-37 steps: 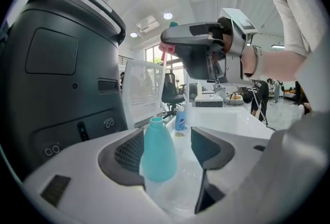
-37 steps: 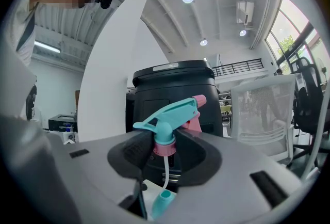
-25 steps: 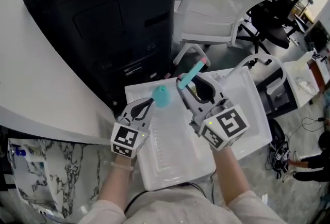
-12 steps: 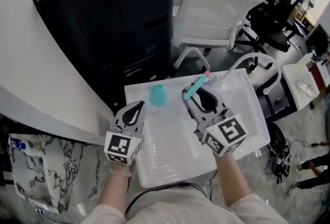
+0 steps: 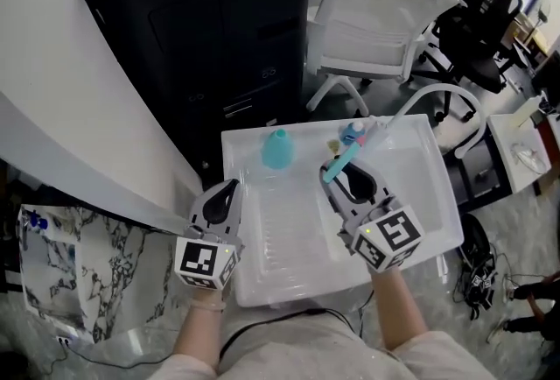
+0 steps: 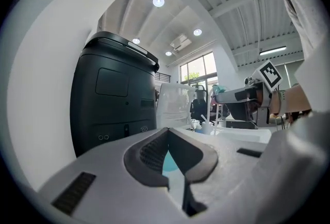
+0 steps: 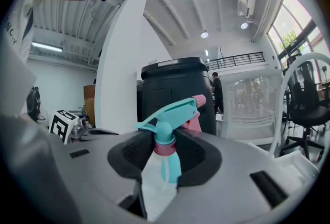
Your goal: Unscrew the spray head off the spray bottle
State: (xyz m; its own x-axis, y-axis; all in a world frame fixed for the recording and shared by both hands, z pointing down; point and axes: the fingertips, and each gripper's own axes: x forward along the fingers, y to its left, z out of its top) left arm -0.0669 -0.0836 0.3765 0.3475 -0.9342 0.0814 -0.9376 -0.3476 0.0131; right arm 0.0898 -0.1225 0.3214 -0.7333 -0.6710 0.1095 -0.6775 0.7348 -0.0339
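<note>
A small teal spray bottle without its head stands upright at the far left of the white tray. My left gripper sits at the tray's left edge, short of the bottle, shut with nothing in it. In the left gripper view its jaws meet, and the bottle shows teal through the gap below them. My right gripper is over the tray's middle, shut on the teal spray head. In the right gripper view the spray head, with a pink collar and pink nozzle, stands between the right gripper pads.
A tall black cabinet stands just behind the tray. A white chair and black office chairs are beyond it to the right. A white curved wall runs along the left.
The left gripper has let go of the bottle and drawn back to the tray's left edge. The bottle stays standing in the tray. The right gripper has sunk toward the tray with the spray head.
</note>
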